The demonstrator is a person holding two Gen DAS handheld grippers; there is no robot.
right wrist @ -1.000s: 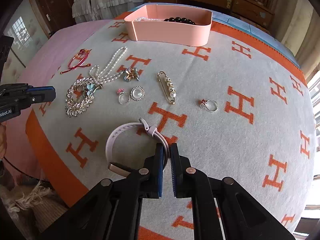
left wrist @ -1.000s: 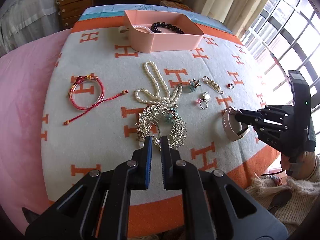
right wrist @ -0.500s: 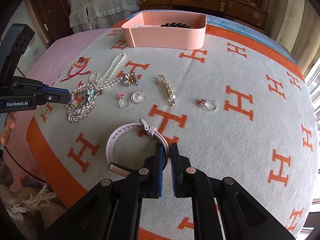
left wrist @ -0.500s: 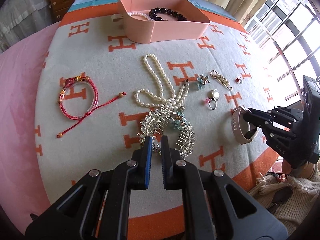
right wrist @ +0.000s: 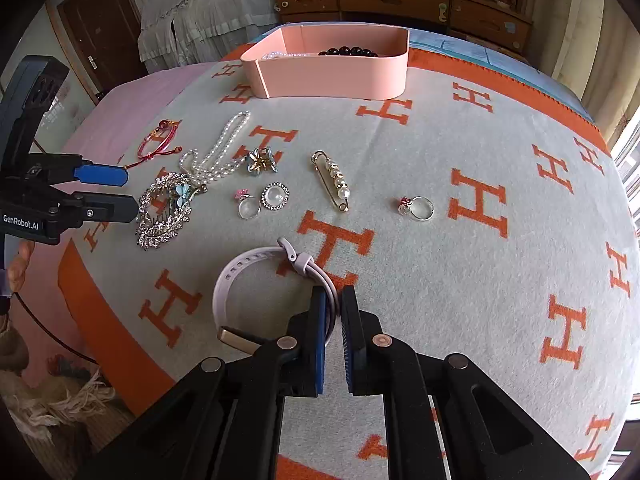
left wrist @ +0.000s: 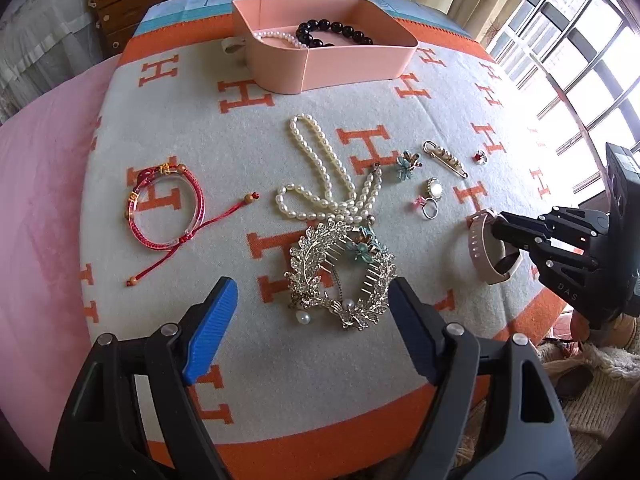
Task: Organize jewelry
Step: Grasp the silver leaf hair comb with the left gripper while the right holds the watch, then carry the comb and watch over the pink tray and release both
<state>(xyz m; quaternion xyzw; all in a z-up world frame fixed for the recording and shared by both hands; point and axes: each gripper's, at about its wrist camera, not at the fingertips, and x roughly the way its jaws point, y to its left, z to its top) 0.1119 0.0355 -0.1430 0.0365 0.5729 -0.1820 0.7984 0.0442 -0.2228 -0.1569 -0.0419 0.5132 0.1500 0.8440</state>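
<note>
A rhinestone hair comb (left wrist: 340, 264) with pearl drops and a teal flower lies on the H-patterned blanket (left wrist: 256, 152). My left gripper (left wrist: 312, 286) hangs just over its near end. Its jaws are opening, one on either side of the comb, and the pads do not touch it. In the right wrist view the left gripper (right wrist: 127, 192) sits at the comb's (right wrist: 164, 208) left edge. My right gripper (right wrist: 333, 294) is shut on the strap of a pale pink watch band (right wrist: 248, 264), which rests on the blanket. A pink tray (left wrist: 352, 68) at the back holds a black bead bracelet (left wrist: 332, 32) and a pearl bracelet (left wrist: 276, 36).
Loose on the blanket lie a pearl necklace (left wrist: 320, 164), a red cord bracelet (left wrist: 168, 208), a flower brooch (left wrist: 406, 164), a pearl safety pin (left wrist: 444, 156), a round pearl brooch (left wrist: 434, 189) and two rings (right wrist: 418, 208). Wooden drawers (right wrist: 400, 0) stand behind; windows on the right.
The left gripper's jaws went from shut to wide apart and it moved in closer over the hair comb. The right gripper kept its grip on the watch band and stayed put.
</note>
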